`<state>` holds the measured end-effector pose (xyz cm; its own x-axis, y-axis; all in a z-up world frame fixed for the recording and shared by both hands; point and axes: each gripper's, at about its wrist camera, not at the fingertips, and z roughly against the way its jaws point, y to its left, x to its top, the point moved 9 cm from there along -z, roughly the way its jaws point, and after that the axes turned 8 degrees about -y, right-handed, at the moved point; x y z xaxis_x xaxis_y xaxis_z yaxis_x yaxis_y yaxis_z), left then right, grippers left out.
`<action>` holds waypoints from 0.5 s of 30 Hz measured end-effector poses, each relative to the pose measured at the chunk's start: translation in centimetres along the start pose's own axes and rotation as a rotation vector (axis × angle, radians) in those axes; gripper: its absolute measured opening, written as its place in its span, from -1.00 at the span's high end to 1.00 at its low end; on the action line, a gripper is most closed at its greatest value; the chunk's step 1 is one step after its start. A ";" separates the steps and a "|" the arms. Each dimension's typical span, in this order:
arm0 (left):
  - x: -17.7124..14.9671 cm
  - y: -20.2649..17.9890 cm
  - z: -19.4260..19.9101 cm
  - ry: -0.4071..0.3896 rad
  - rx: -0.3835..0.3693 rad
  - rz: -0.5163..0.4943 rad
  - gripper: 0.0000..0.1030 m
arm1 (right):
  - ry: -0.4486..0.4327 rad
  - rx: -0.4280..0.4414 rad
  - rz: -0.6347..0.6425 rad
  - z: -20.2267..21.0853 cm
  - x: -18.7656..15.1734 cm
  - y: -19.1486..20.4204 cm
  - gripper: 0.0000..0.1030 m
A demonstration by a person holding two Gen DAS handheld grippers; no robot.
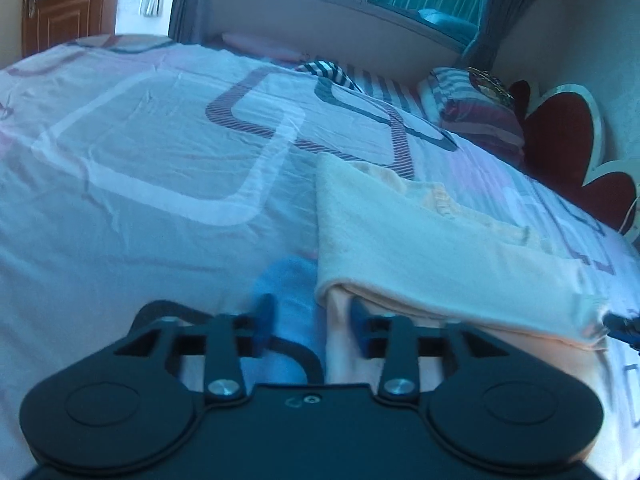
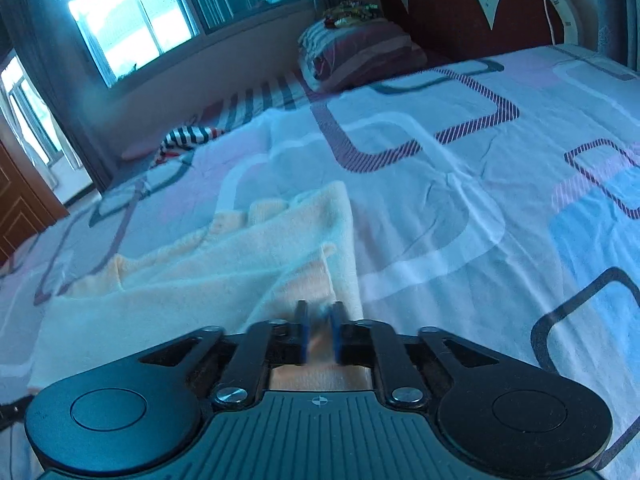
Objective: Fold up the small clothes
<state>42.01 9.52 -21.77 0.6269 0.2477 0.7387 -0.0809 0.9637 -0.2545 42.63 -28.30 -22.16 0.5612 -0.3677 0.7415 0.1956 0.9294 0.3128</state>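
A cream and peach cloth [image 1: 420, 240] lies folded flat on the patterned bed sheet [image 1: 160, 160]. My left gripper [image 1: 312, 324] is at its near left corner. The jaws stand apart, the cloth's edge runs between them, and the right blue finger [image 1: 360, 320] rests against the peach layer. In the right wrist view the same cloth [image 2: 220, 280] stretches to the left. My right gripper [image 2: 320, 332] is at its near right corner, blue fingers a little apart with blurred peach fabric showing between them. Neither pair of pads presses on the cloth.
The bed sheet [image 2: 440, 200] spreads wide to either side of the cloth. A folded striped quilt [image 1: 476, 116] sits by the red headboard [image 1: 568, 140]. A dark striped garment [image 1: 328, 72] lies at the far edge below the window. A brown door [image 1: 68, 4] stands far left.
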 end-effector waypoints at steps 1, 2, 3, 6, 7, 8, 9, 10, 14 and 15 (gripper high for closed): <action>0.3 0.0 0.5 -0.010 -0.006 0.011 -0.43 | -0.020 0.000 -0.002 0.2 0.5 0.0 -0.24; 0.7 0.1 1.1 -0.036 -0.004 0.021 -0.61 | -0.048 -0.001 0.000 0.5 1.1 0.1 -0.29; 1.2 0.1 1.5 -0.057 -0.001 0.024 -0.62 | -0.072 0.001 0.015 0.7 1.6 0.3 -0.29; 2.4 -0.2 0.7 -0.049 -0.011 0.029 -0.61 | -0.066 -0.009 0.084 -0.2 2.1 1.1 -0.28; 2.8 -0.3 0.2 -0.046 -0.012 0.040 -0.59 | -0.053 -0.009 0.100 -0.8 1.8 1.3 -0.25; 3.2 -0.4 -0.4 -0.042 -0.016 0.047 -0.56 | -0.039 -0.010 0.110 -1.2 1.5 1.5 -0.02; 3.5 -0.6 -1.1 -0.042 -0.018 0.046 -0.55 | -0.021 -0.008 0.114 -1.8 1.1 1.5 0.13; 3.8 -0.8 -1.7 -0.048 -0.016 0.038 -0.54 | -0.009 -0.003 0.112 -2.2 0.8 1.6 0.37; 4.7 -1.7 -4.3 -0.030 -0.028 0.019 -0.51 | 0.003 -0.007 0.146 -3.2 0.3 1.8 0.38; 4.9 -2.0 -5.0 -0.023 -0.034 0.017 -0.51 | 0.006 -0.008 0.139 -3.5 0.4 1.6 0.38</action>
<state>49.08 8.35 -20.75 0.6080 0.2666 0.7479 -0.0651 0.9555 -0.2877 45.98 -26.84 -23.43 0.5881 -0.2355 0.7737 0.1220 0.9716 0.2030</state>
